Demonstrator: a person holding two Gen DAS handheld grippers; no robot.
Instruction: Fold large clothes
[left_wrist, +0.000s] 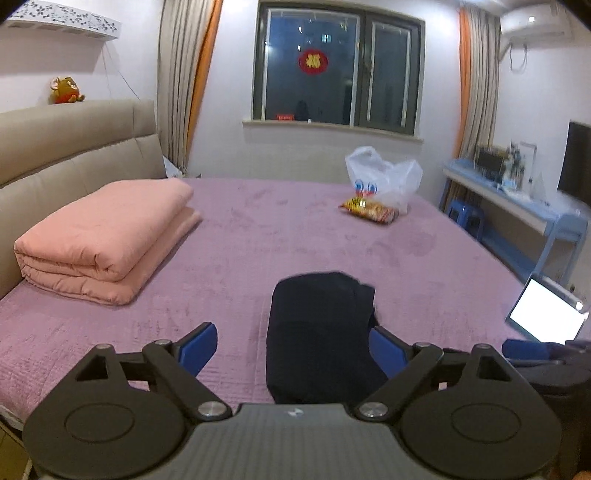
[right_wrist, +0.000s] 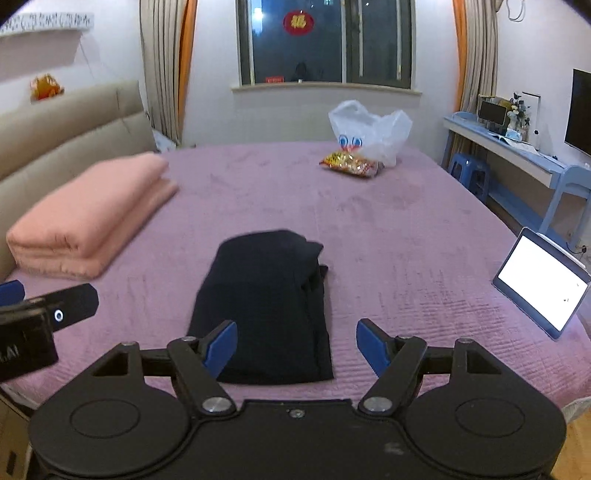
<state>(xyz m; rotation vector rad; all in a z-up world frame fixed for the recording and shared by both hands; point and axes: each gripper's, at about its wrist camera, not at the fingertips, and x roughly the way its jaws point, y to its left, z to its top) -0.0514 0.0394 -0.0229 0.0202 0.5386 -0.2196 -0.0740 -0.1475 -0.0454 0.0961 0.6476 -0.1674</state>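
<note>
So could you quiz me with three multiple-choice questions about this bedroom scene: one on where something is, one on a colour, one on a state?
1. Where does the snack packet lie?
A. On the blue desk
B. On the bed, in front of the white plastic bag
C. On the pink quilt

2. What colour is the folded garment?
A. Dark navy, near black
B. Pink
C. White

3. How does the right gripper stand?
A. Shut on the garment
B. Open, holding nothing
C. Shut on the tablet

Answers: 1 B, the packet rests on the purple bedspread at the bag's foot. 2 A, it shows dark against the bedspread. 3 B, its blue pads are spread apart and press on nothing.
</note>
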